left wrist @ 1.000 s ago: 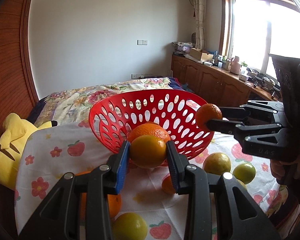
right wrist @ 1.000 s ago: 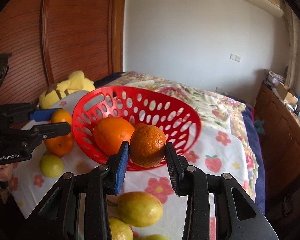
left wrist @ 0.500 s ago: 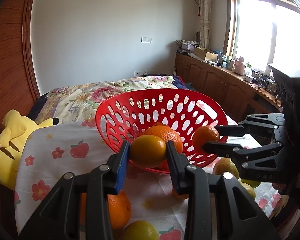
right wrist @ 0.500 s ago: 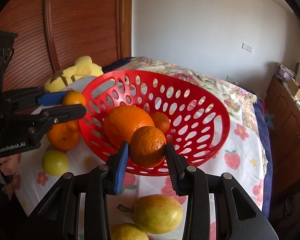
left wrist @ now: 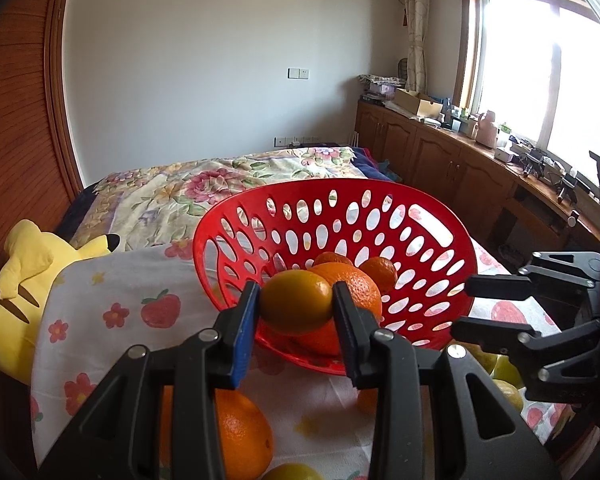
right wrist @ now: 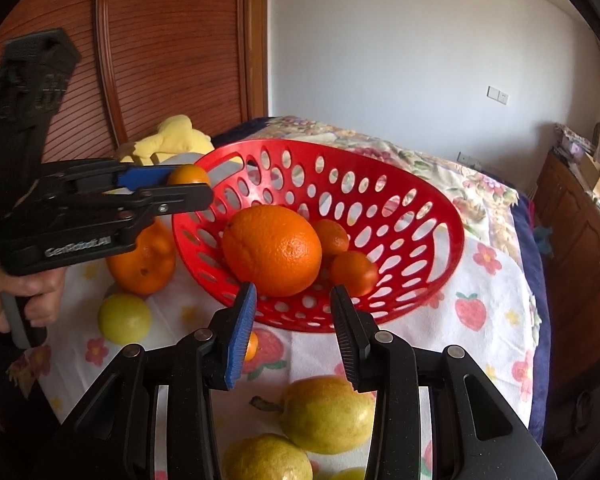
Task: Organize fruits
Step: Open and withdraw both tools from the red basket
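Note:
A red perforated basket (left wrist: 340, 186) (right wrist: 340, 152) sits on a strawberry-print cloth. It holds a big orange (right wrist: 272, 250) and two small oranges (right wrist: 332, 236) (right wrist: 354, 272). My left gripper (left wrist: 296, 300) (right wrist: 188, 188) is shut on a yellow-orange citrus (left wrist: 294, 306) (right wrist: 188, 174), held at the basket's near-left rim. My right gripper (right wrist: 294, 296) (left wrist: 460, 305) hovers at the basket's front edge. Its jaws stand apart with nothing between them. The nearest small orange lies just beyond its right fingertip.
Loose on the cloth lie an orange (right wrist: 144, 260) (left wrist: 240, 440), a yellow-green fruit (right wrist: 124, 318), a tiny orange (right wrist: 251, 347) and two pears (right wrist: 328, 414) (right wrist: 268, 460). A yellow plush toy (left wrist: 20, 280) lies at the left. A person's hand (right wrist: 28, 292) grips the left tool.
The small orange that my right gripper held now lies in the basket, free of the jaws. My left gripper has carried its citrus closer to the basket rim.

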`<action>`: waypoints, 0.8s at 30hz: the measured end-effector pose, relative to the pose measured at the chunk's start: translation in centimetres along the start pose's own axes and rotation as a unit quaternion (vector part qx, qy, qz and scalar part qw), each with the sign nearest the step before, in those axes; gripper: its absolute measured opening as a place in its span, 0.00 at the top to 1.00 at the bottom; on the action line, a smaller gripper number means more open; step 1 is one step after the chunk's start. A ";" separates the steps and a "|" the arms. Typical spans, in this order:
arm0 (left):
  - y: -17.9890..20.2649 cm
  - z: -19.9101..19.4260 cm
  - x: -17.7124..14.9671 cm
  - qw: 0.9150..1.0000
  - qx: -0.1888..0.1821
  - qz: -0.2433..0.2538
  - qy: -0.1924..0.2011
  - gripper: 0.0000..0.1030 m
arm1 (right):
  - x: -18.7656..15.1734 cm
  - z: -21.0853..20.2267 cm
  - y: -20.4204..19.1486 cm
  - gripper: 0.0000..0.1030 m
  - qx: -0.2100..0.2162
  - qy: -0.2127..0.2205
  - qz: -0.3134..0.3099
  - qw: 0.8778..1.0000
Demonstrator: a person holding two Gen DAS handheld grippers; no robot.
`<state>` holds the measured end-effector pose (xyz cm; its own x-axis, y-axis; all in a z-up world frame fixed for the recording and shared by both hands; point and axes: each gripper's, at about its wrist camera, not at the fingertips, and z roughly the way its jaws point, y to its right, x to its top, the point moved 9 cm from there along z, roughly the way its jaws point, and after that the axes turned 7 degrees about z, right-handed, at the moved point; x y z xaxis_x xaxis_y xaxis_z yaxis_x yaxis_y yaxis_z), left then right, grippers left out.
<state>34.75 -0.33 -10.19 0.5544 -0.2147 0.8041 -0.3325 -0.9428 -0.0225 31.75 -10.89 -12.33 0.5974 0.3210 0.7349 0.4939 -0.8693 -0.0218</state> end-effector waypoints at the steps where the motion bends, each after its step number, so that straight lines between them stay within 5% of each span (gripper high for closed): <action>1: 0.0 0.2 0.0 1.000 0.003 0.002 -0.002 0.66 | -0.1 -0.1 0.0 0.64 0.000 0.002 0.002 1.000; 12: -0.3 -0.2 0.1 1.000 0.016 0.001 0.000 0.57 | -1.3 -1.6 0.8 0.62 -0.012 0.018 0.023 0.999; 24: -0.3 -5.5 -3.2 1.000 0.005 -0.011 0.018 0.50 | -3.5 -3.6 1.4 0.61 -0.013 0.033 0.068 0.997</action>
<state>28.89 2.03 -9.53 0.5333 -0.1847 0.8255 -0.3126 -0.9498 -0.0105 28.06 -14.59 -12.47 0.6153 0.1748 0.7687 0.3940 -0.9128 -0.1078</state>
